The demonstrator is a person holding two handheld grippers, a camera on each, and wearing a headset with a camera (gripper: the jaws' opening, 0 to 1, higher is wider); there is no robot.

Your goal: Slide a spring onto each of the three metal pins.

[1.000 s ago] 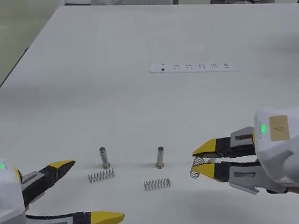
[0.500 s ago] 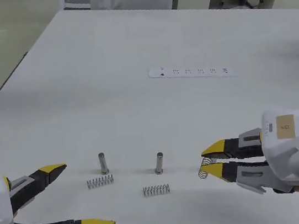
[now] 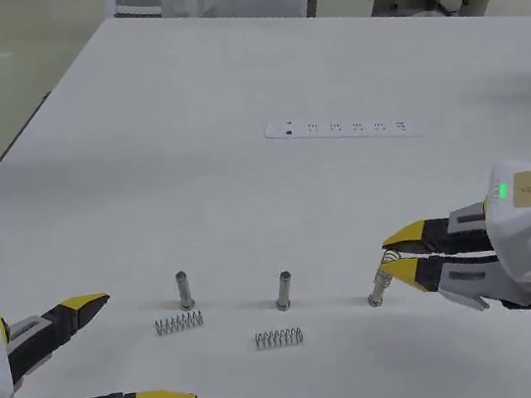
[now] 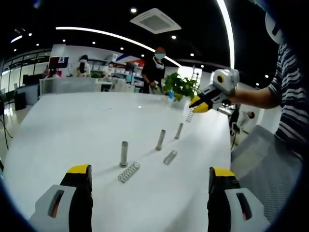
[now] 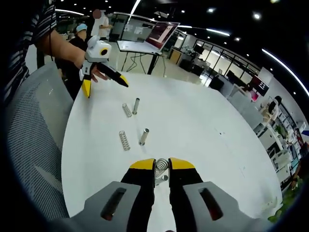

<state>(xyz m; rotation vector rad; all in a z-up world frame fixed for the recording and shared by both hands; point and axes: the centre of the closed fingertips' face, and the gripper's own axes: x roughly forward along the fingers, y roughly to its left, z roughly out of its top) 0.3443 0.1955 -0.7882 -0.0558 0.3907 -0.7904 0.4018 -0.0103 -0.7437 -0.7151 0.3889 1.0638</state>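
Three short metal pins stand upright in a row on the white table: the left pin [image 3: 184,290], the middle pin [image 3: 284,290] and the right pin [image 3: 379,287]. One spring [image 3: 179,322] lies in front of the left pin. Another spring [image 3: 278,338] lies in front of the middle pin. My right gripper [image 3: 404,253] is shut on a third spring [image 5: 162,166], which hangs at the top of the right pin [image 5: 164,178]. My left gripper [image 3: 129,355] stands open at the near left, apart from the pins, nothing between its jaws [image 4: 149,171].
A white power strip [image 3: 343,129] lies flat farther back on the table [image 3: 231,95]. Chairs stand beyond the far edge. The table's left edge runs diagonally at the left. Several people stand in the room behind, seen in the left gripper view.
My right gripper has carried its spring to the right, uncovering the third pin, with the spring now over that pin's top. My left gripper has drawn back slightly toward the near left.
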